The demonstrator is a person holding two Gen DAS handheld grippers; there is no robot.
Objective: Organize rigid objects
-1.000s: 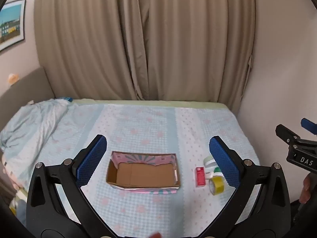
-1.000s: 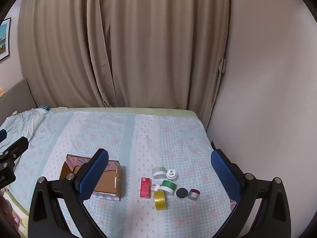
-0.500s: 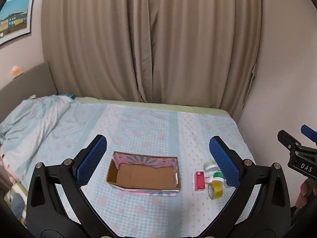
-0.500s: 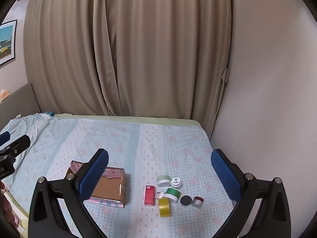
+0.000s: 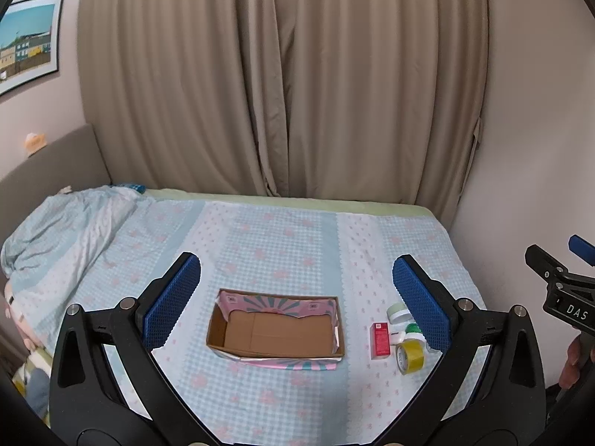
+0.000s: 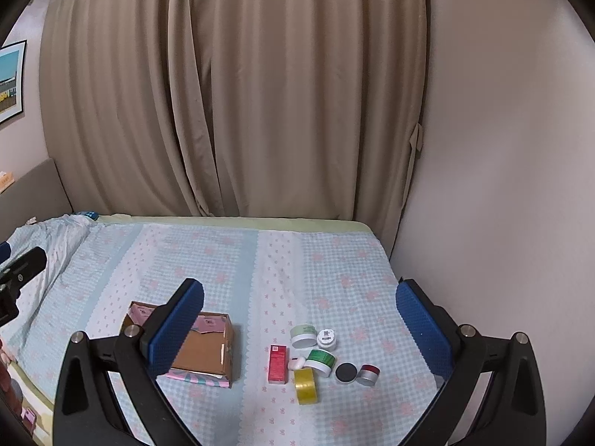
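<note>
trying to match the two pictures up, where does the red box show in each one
Left wrist view: the red box lies low on the right, just inside the left tool's right finger, right of the cardboard box.
Right wrist view: the red box lies low, just left of centre, between the cardboard box and the jars.
Shared landmark: the yellow tape roll, beside the red box in both.

soft, even indoor light, moderately bright, no glare; shadows faint, a weak one beside the cardboard box [image 6: 200, 353] on the bed [image 5: 282, 245]. strong fisheye bending bows the curtains [image 5: 282, 85] and wall, with black vignette in the corners. focus sharp mid-frame, slightly soft toward the rim.
</note>
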